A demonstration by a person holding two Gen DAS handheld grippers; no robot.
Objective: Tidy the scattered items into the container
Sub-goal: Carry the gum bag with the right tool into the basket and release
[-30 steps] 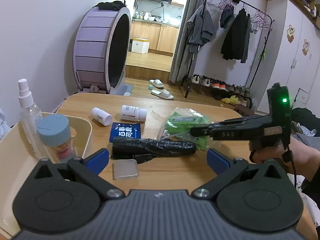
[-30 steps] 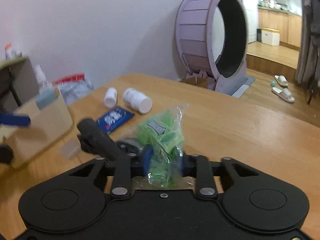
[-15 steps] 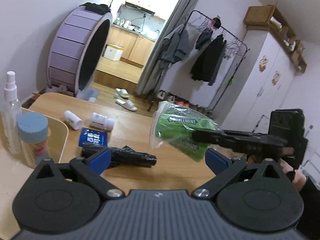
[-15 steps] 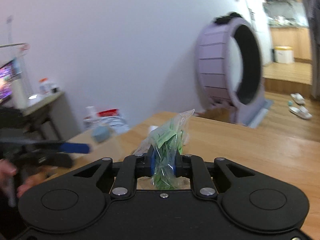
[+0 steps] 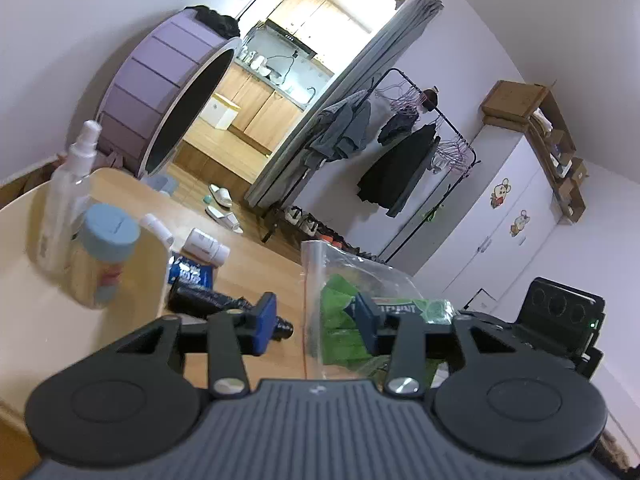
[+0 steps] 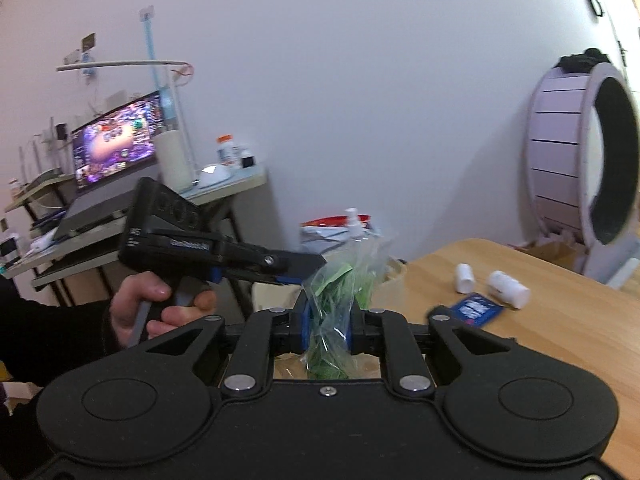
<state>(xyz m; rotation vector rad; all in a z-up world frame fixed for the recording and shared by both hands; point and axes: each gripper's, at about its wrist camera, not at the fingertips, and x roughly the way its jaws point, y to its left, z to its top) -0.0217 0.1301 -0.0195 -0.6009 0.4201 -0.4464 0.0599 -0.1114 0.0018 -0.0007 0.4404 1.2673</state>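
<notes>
My right gripper (image 6: 327,326) is shut on a clear bag of green gum packets (image 6: 334,300) and holds it in the air. The bag also shows in the left wrist view (image 5: 340,300), between my left gripper's (image 5: 316,320) half-closed fingers; the right pad touches it and the left pad stands apart. The cream container (image 5: 48,312) sits at the left with a spray bottle (image 5: 64,196) and a blue-capped jar (image 5: 102,256) inside. A black roll (image 5: 212,304), a blue packet (image 5: 190,274) and two white bottles (image 5: 206,245) lie on the wooden table (image 5: 256,268).
The left gripper's body and the hand holding it (image 6: 160,304) are close on the left in the right wrist view. A purple wheel (image 6: 584,168) stands beyond the table. A desk with a monitor (image 6: 116,144) is behind the left gripper.
The right gripper lifted the gum bag off the table and carried it towards the left gripper. The left gripper's fingers narrowed from wide open, and the bag now sits between them.
</notes>
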